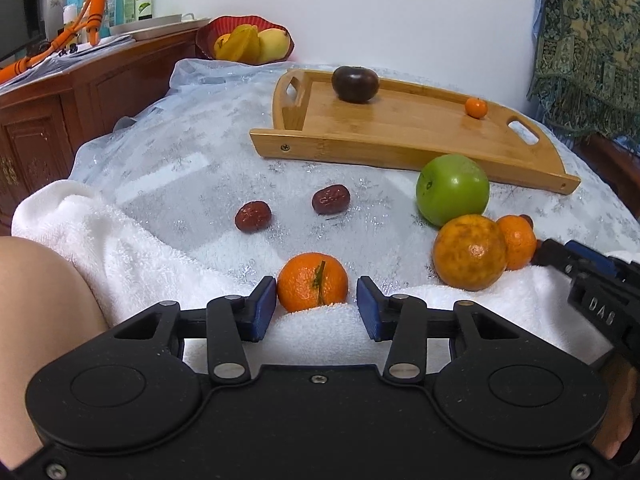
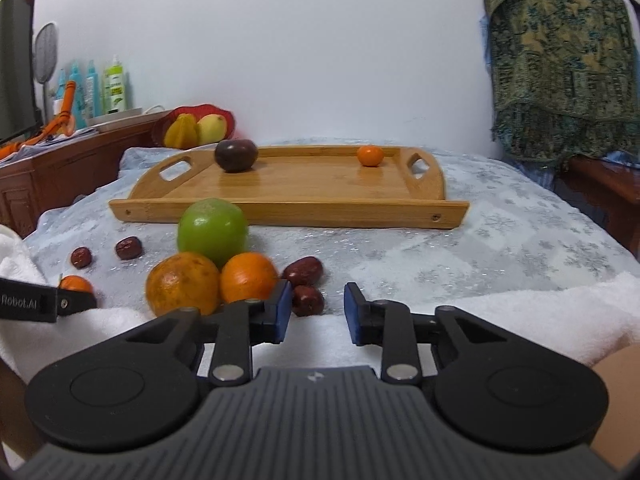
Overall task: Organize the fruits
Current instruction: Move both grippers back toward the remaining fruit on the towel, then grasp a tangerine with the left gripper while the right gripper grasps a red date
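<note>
The left hand-held gripper (image 1: 316,306) brackets a mandarin (image 1: 312,282) on the towel (image 1: 140,248) without clearly pinching it; the right hand-held gripper (image 2: 316,308) stands released beside dates (image 2: 307,299) (tray (image 2: 288,212) likely awaits them).

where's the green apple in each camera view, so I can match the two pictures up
Left wrist view: the green apple sits right of centre, just in front of the tray's near rail, behind the big orange.
Right wrist view: the green apple sits left of centre, again in front of the tray rail and behind the big orange.
Shared landmark: the wooden tray, with a dark fruit on it.
</note>
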A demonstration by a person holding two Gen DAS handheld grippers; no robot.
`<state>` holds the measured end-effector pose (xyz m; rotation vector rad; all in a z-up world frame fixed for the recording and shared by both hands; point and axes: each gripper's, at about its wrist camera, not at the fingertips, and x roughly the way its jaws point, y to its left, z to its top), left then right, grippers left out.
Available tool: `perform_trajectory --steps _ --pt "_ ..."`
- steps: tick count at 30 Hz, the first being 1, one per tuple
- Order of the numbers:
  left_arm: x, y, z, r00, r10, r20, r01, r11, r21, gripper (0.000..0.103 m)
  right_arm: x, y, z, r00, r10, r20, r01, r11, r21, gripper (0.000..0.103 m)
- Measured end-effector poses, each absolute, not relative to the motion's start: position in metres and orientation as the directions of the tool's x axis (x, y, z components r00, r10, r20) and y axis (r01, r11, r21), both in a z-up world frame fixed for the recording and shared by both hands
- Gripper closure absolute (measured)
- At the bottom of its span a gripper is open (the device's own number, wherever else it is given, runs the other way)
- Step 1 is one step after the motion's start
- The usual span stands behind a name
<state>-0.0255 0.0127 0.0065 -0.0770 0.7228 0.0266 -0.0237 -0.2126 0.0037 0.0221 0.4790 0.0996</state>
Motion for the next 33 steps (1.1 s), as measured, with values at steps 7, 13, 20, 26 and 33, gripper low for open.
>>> perform_trajectory --steps 7,13,20,26,33 --pt "-0.017 0.012 0.002 0.743 -0.003 -0.669 -0.048 0.997 -0.058 0.061 -0.017 -0.208 -0.001 0.868 0.112 -0.484 -0.11 0.993 0.032 0.07" --pt "-0.014 0.01 -0.001 0.746 0.006 -0.666 -0.046 0.998 -0.043 0.061 -0.01 -0.205 -0.004 0.86 0.112 -0.498 -0.107 0.993 0.039 0.069" --pt "-0.014 0.01 -0.002 0.753 0.007 -0.658 -0.044 0.998 -0.04 0.061 -0.006 -0.206 -0.007 0.856 0.111 -0.505 -0.097 0.994 0.054 0.066" --pt "-0.017 0.007 0.0 0.762 0.022 -0.647 -0.04 0.999 -0.014 0.066 -0.005 -0.201 -0.009 0.865 0.077 -0.496 -0.079 0.997 0.016 0.076" --pt "-0.016 0.01 0.016 0.792 0.026 -0.61 -0.039 0.999 -0.007 0.067 -0.009 -0.207 -0.004 0.881 0.068 -0.468 -0.053 0.998 0.044 0.078"
